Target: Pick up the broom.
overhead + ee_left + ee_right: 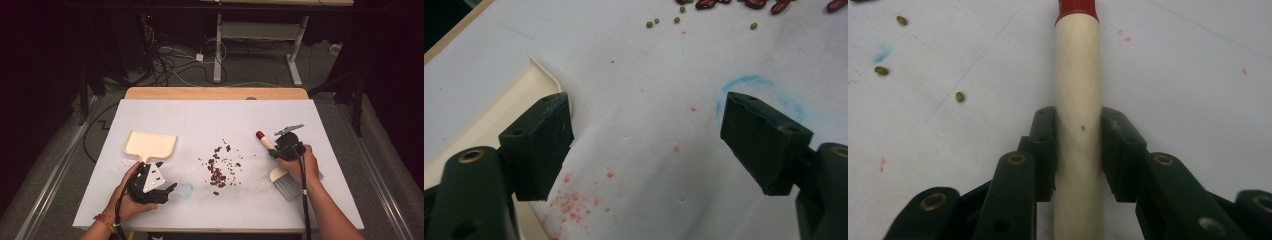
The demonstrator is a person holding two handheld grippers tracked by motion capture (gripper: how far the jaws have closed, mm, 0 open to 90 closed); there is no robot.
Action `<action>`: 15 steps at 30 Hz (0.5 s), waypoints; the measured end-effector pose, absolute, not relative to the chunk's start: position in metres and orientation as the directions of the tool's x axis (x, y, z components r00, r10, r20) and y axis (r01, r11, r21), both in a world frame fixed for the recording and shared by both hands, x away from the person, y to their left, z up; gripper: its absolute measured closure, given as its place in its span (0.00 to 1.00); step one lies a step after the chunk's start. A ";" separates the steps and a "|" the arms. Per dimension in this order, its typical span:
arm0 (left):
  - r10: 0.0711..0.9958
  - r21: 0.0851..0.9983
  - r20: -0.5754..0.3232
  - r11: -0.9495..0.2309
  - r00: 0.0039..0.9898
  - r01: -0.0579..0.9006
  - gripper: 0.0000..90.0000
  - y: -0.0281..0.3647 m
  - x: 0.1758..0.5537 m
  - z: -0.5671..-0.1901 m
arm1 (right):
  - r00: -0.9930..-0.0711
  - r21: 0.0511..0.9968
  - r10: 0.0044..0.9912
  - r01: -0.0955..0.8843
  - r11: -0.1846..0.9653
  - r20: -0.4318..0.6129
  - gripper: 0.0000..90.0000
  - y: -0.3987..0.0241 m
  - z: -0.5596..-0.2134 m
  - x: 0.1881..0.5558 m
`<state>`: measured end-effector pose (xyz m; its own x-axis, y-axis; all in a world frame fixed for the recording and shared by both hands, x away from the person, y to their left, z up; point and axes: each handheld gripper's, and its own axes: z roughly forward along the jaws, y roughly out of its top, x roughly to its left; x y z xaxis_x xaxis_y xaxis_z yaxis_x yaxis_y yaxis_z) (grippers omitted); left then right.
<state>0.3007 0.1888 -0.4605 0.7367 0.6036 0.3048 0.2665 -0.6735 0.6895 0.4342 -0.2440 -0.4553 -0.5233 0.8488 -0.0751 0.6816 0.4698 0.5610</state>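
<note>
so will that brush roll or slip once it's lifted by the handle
Probably not: the right hand-held gripper clamps the round, smooth brush handle from both sides. The bristle head may droop, being far from the grip.

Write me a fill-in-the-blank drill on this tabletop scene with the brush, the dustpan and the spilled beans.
1. The right gripper is shut on the cream wooden brush handle, whose tip is coloured ____.
2. The left gripper, beside the cream plastic dustpan, has its jaws ____.
3. The dark red beans lie scattered on the white table sheet, between the dustpan and the ____.

Missing words: red; open; brush
</note>
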 end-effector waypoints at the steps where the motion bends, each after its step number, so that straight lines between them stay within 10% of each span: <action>1: 0.604 0.690 0.305 -0.673 0.737 0.267 0.22 0.189 0.301 -0.460 | -0.530 0.565 0.845 0.677 0.472 -0.070 0.78 -0.245 -0.455 0.433; 15: 0.620 0.703 0.269 -0.649 0.737 0.290 0.22 0.189 0.300 -0.458 | -0.531 0.777 0.846 0.517 0.359 -0.038 0.78 -0.269 -0.417 0.390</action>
